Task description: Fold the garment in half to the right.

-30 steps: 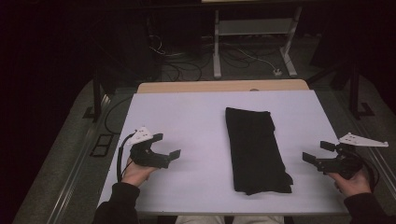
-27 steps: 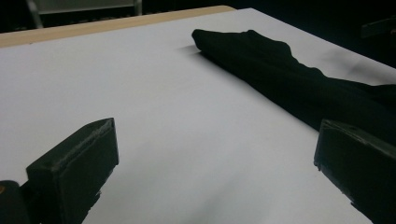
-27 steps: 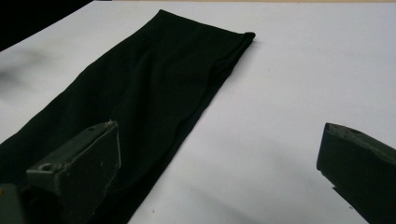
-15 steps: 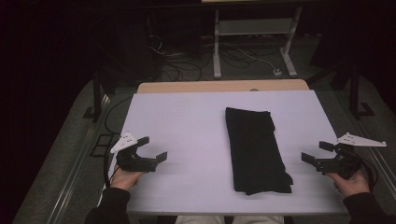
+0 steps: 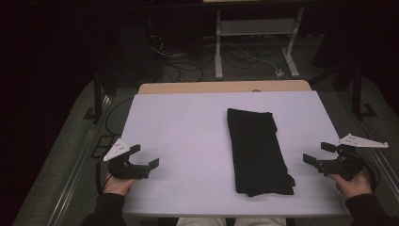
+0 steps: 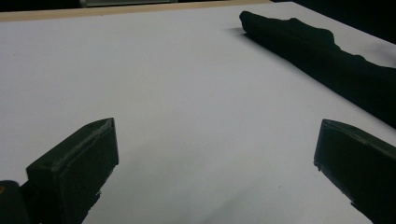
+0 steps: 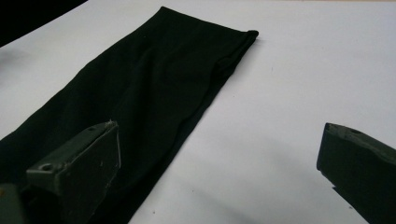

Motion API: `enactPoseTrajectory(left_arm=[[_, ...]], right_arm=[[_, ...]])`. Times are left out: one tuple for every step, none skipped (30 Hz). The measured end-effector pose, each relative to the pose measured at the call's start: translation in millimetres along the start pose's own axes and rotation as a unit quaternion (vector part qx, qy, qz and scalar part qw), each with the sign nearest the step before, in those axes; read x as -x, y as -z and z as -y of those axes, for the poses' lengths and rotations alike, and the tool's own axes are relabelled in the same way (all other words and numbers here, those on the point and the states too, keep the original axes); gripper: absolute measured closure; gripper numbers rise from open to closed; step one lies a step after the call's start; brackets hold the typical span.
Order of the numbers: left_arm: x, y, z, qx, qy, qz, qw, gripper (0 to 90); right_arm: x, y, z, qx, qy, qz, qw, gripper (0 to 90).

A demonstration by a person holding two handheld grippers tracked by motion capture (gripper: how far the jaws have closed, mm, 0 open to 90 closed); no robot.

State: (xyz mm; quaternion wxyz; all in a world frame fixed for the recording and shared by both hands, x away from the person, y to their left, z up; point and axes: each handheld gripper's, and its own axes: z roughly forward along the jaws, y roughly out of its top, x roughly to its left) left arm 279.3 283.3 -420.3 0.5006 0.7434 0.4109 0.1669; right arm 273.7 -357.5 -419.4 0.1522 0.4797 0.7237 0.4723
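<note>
A black folded cloth (image 5: 258,150) lies lengthwise on the white table (image 5: 188,127), right of centre. My left gripper (image 5: 145,157) rests near the table's front left corner, open, nothing between its jaws, pointing right toward the cloth. In the left gripper view the cloth (image 6: 322,56) stretches across the upper right, well beyond the open gripper (image 6: 215,158). My right gripper (image 5: 317,154) hovers at the table's right edge, open and empty, a short way from the cloth's right side. In the right gripper view the cloth (image 7: 140,93) lies ahead and left of the wide-open gripper (image 7: 219,158).
A wooden strip (image 5: 226,87) borders the table's far edge. Beyond it on the dark floor stand a white metal stand (image 5: 254,33) and loose cables (image 5: 174,56). A black frame leg (image 5: 98,94) stands left of the table.
My left gripper has drawn back toward the front left corner and down to the table. The right gripper has barely moved. The cloth lies as before.
</note>
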Motion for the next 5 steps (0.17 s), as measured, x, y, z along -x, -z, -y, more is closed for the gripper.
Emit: enactPoseTrajectory(left_arm=[[-0.4,0.9,0.1,0.002,0.001,-0.001,1.0,0.0],[-1.0,1.6,-0.1,0.003,0.002,-0.003,1.0,0.0],[-1.3,2.0,-0.3,0.006,0.004,-0.005,1.0,0.0],[-1.8,2.3,-0.4,0.006,0.004,-0.005,1.0,0.0],[-2.1,2.3,-0.5,0.006,0.006,-0.006,0.9999,0.0]], right_arm=[[0.4,-0.3,-0.2,0.002,0.003,0.0,1.0,0.0],[0.3,-0.4,-0.3,0.002,0.002,0.0,1.0,0.0],[0.4,-0.5,-0.4,0.002,0.003,0.0,1.0,0.0],[0.6,-0.6,-0.3,0.002,0.002,0.0,1.0,0.0],[0.6,-0.8,-0.3,0.001,0.001,0.0,1.0,0.0]])
